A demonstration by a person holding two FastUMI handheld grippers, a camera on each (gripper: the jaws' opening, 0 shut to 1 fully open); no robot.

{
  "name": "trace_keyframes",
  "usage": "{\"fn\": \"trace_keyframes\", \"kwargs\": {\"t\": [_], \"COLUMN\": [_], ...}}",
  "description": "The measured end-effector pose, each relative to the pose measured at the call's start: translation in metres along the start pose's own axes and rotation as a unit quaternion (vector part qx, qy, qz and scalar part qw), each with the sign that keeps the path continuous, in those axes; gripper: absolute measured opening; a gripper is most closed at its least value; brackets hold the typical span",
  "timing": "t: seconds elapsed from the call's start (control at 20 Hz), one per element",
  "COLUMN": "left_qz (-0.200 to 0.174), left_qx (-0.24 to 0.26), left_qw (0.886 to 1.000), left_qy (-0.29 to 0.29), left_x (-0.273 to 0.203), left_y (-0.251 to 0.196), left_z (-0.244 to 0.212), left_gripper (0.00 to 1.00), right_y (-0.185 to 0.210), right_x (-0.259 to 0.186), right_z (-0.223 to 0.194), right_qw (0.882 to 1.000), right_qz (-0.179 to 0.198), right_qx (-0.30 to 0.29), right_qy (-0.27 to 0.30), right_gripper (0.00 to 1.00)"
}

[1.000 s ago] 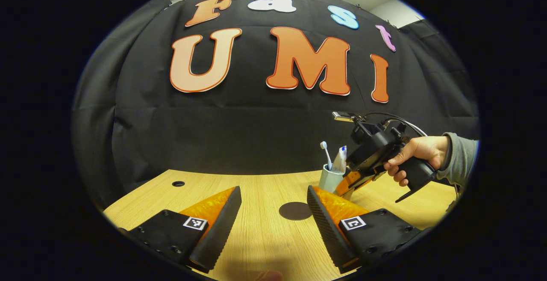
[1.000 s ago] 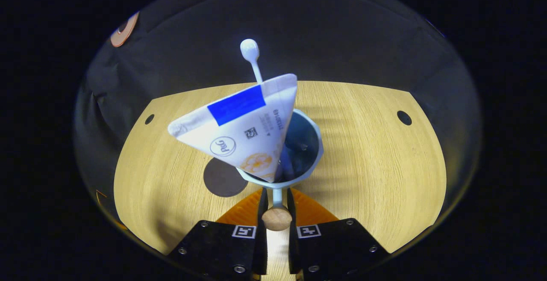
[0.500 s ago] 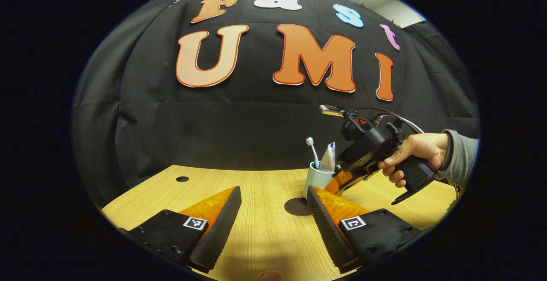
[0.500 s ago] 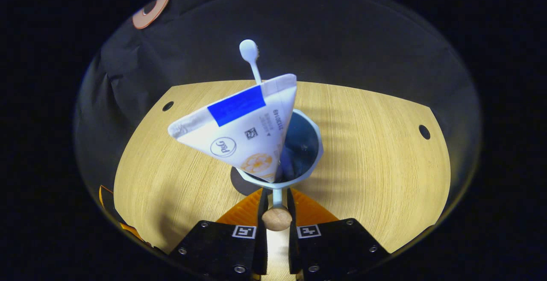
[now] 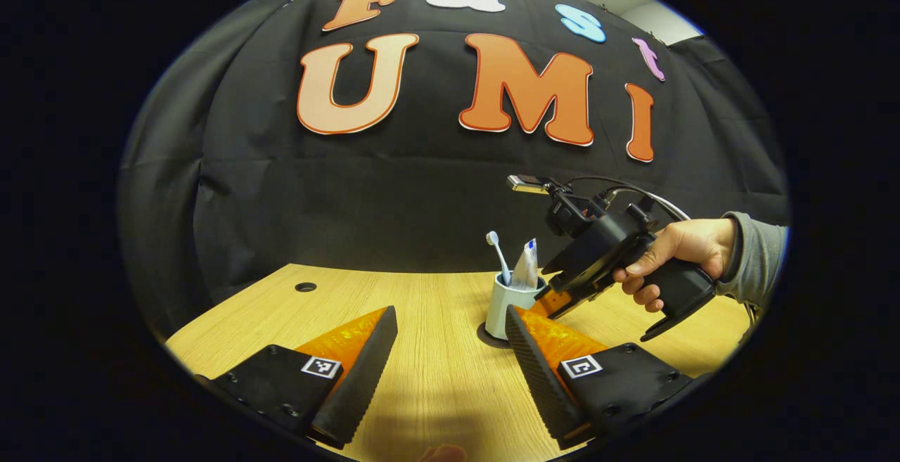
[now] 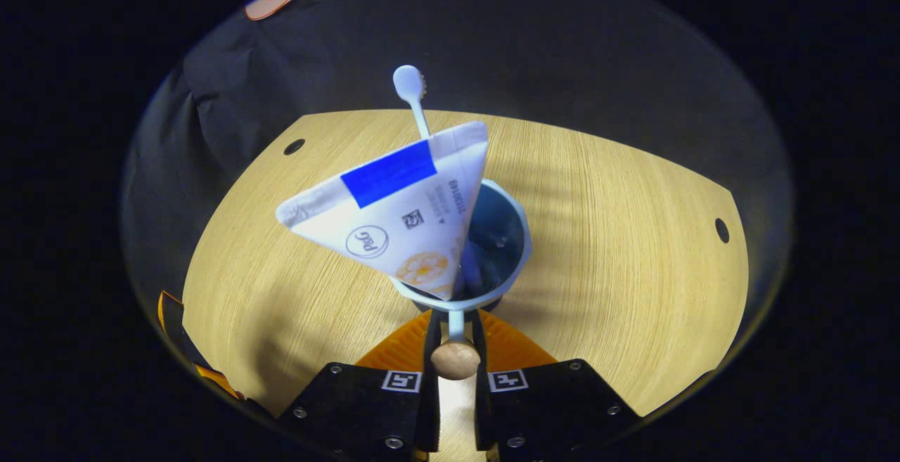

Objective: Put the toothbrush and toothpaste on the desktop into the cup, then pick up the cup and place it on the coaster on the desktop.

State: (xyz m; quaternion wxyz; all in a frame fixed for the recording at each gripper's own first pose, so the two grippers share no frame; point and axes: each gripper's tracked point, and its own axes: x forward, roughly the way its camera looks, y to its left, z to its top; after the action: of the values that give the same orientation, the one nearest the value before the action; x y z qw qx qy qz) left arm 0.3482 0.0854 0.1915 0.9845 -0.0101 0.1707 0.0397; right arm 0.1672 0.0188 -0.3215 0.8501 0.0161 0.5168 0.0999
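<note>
- Step in hand: setting the loaded cup point(image 5: 503, 305) onto the coaster point(image 5: 488, 337). Toothbrush point(image 6: 413, 100) and toothpaste tube point(image 6: 394, 205) stand inside it, both leaning toward the rim.
- Your right gripper point(image 6: 455, 349) is clenched on the cup's handle point(image 6: 455, 324), both fingers pressing its sides; in the left gripper view it reaches in from the right, held by your hand point(image 5: 685, 251).
- Cup sits over the dark coaster, which peeks out at the base; I can't tell whether the bottom is touching it.
- Next move, by my read: lower straight, keep it level, then release the handle and back out along it without tipping the cup.
- Your left gripper point(image 5: 450, 356) hangs low over the wooden desktop point(image 5: 422, 377), jaws spread wide, grasping nothing.
- Its near finger lies close to the cup's side; keep it still.
- Cable holes in the desktop lie well apart from the coaster.
</note>
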Motion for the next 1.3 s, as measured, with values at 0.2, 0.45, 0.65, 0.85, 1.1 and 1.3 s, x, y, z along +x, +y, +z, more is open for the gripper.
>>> {"fn": "trace_keyframes", "kwargs": {"t": [0.2, 0.45, 0.65, 0.85, 1.1, 1.3], "left_qz": [0.009, 0.015, 0.021, 0.024, 0.018, 0.011], "left_qx": [-0.014, -0.013, -0.010, -0.005, 0.002, 0.000], "left_qw": [1.000, 1.000, 1.000, 1.000, 0.999, 0.999], "left_qy": [0.008, 0.010, -0.008, -0.014, -0.032, -0.041], "left_x": [-0.001, -0.001, -0.003, -0.002, -0.004, -0.005], "left_y": [0.005, 0.006, 0.007, 0.003, -0.014, -0.030], "left_z": [-0.009, -0.008, 0.003, 0.009, 0.026, 0.034], "left_gripper": [0.98, 0.98, 0.98, 0.97, 0.98, 0.98], "right_y": [0.001, 0.002, 0.002, -0.012, -0.029, -0.053], "right_x": [0.003, -0.015, -0.033, -0.046, -0.074, -0.099], "right_z": [-0.002, 0.006, 0.004, -0.005, -0.007, -0.011], "right_qw": [1.000, 0.999, 0.996, 0.994, 0.985, 0.974], "right_qz": [-0.003, 0.042, 0.073, 0.066, 0.057, 0.034], "right_qx": [-0.009, -0.005, -0.007, -0.031, -0.039, -0.029], "right_qy": [0.005, -0.011, -0.046, -0.083, -0.160, -0.220], "right_gripper": [0.22, 0.53, 0.73, 0.86, 0.88, 0.89]}}
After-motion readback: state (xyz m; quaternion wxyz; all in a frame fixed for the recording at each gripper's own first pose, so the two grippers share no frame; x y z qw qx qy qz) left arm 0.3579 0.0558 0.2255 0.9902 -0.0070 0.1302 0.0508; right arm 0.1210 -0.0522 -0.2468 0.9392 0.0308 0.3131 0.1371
